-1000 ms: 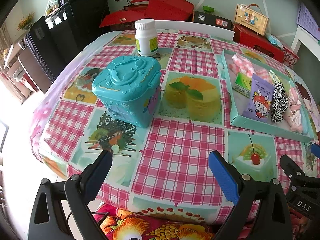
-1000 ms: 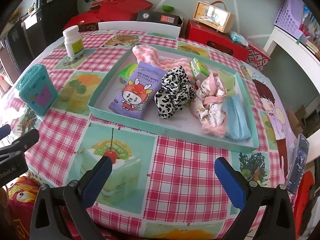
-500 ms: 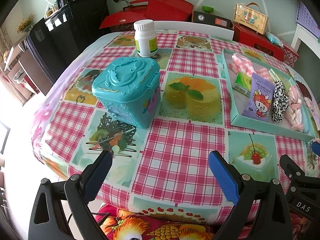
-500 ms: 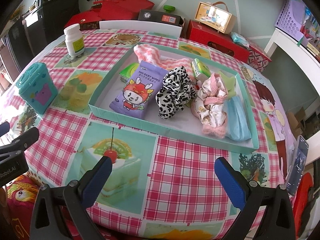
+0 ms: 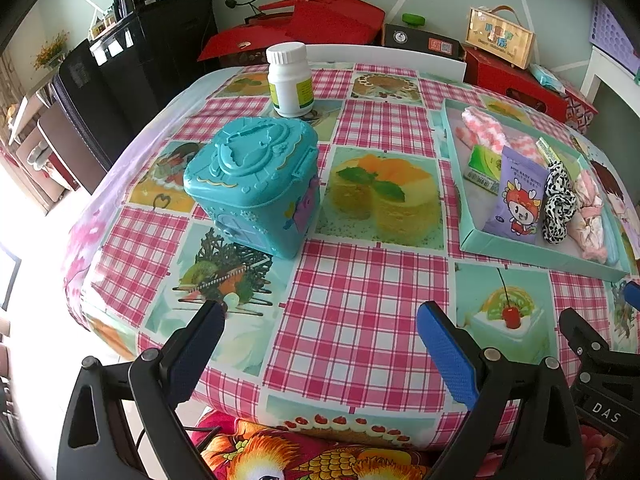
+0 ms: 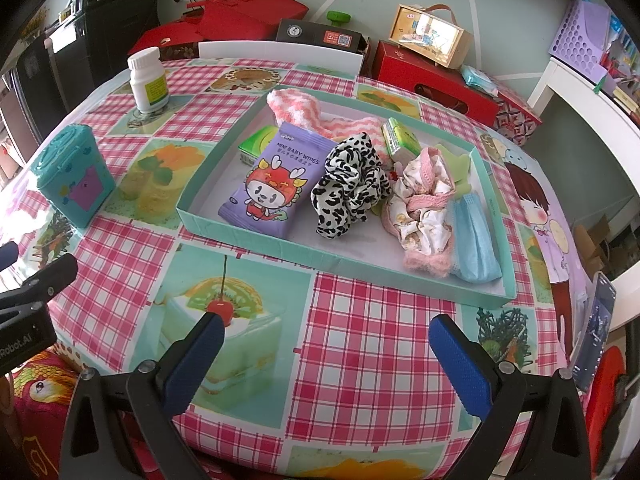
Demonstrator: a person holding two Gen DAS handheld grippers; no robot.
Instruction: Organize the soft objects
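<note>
Spreading across the table's right half, the teal tray (image 6: 494, 216) lies at twelve o'clock from the right gripper (image 6: 326, 330), long axis slanting ten-to-four; the leopard scrunchie (image 6: 348, 186) sits mid-tray. The left gripper (image 5: 320, 318) is farther, the tray at two o'clock. Both gape empty.

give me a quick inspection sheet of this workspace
surface: table under a checked dessert-print cloth
job's things: teal tray holds baby wipes pack, leopard scrunchie, pink fuzzy cloth, floral cloth, blue mask, two green packets
clutter: teal box, white bottle
grippers: left gripper and right gripper open, empty
cables: black cord on the far wall
surroundings: red boxes, purple basket
</note>
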